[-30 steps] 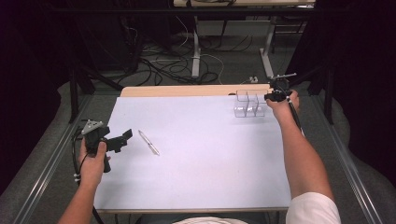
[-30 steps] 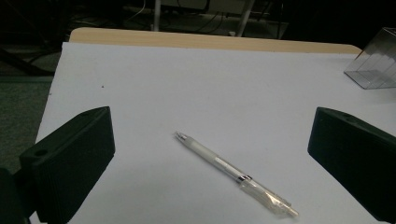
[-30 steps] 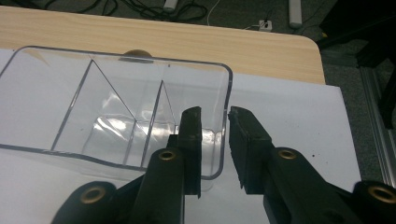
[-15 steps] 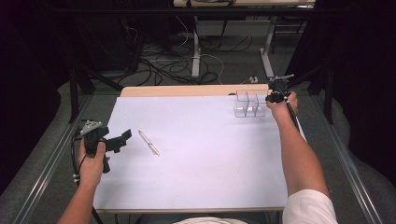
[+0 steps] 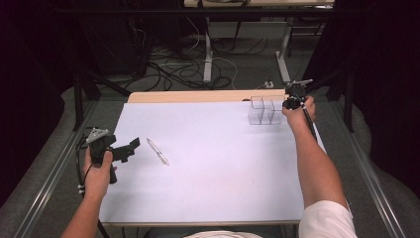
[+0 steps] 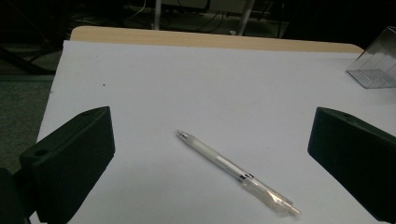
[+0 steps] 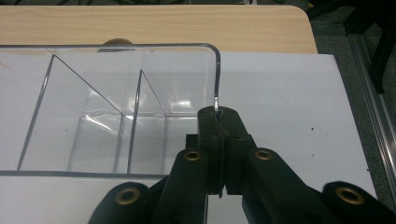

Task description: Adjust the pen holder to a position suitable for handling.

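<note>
Pen (image 6: 236,170): lies flat and untouched on the white tabletop (image 5: 208,193), lower centre of the left gripper view, tip toward the upper left, clip end toward the lower right.
Left gripper (image 5: 130,148): jaws spread wide and empty; the pen sits between them and a little ahead, touching neither. In the high view it hovers at the left edge of the frame, the pen (image 5: 158,151) just beside it to the right.
Right gripper (image 7: 219,122): jaws pressed together on the rim of the clear organizer (image 7: 116,112), at its right-hand corner wall, centre of the right gripper view.
Clear organizer in high view (image 5: 261,110): upper right of the frame, near the tabletop's far edge, well apart from the pen; its compartments look empty.
Progress: judging by this, the box is steadied but the pen is not yet picked up.
Left to do: probably close on the pen, carry it across, drop it in a compartment.
</note>
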`<state>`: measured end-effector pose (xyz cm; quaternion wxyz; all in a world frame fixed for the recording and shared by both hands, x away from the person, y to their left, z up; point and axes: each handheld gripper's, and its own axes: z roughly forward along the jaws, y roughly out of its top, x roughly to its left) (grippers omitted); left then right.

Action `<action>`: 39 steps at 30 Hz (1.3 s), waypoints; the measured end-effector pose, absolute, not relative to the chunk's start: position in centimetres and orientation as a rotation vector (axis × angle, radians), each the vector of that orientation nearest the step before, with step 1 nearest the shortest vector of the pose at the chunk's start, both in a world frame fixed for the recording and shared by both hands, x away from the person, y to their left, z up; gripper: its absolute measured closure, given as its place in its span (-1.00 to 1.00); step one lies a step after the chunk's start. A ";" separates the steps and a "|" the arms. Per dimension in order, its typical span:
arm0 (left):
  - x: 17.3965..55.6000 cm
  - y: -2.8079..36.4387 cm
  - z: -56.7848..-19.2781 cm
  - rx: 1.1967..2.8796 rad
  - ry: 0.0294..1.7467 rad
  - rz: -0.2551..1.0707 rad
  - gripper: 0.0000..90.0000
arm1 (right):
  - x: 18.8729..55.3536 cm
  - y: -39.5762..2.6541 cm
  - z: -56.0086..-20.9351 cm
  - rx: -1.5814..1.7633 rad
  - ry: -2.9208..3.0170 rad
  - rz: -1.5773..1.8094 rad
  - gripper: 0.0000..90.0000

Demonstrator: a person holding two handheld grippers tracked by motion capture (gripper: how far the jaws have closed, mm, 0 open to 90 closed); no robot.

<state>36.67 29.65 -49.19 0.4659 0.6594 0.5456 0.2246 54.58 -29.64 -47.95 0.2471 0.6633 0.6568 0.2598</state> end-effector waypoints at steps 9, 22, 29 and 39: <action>36.7 29.6 -49.2 1.620 1.339 0.547 -0.99 | 54.2 -29.2 -47.7 1.863 1.772 0.667 1.00; 36.8 29.6 -49.1 1.621 1.334 0.546 -0.99 | 52.9 -26.5 -47.1 1.907 1.836 0.721 1.00; 36.9 29.5 -49.2 1.621 1.338 0.544 -0.99 | 52.2 -25.0 -46.8 1.892 1.886 0.693 1.00; 37.0 29.2 -49.1 1.627 1.330 0.540 -0.99 | 50.9 -22.5 -46.0 1.886 1.933 0.720 1.00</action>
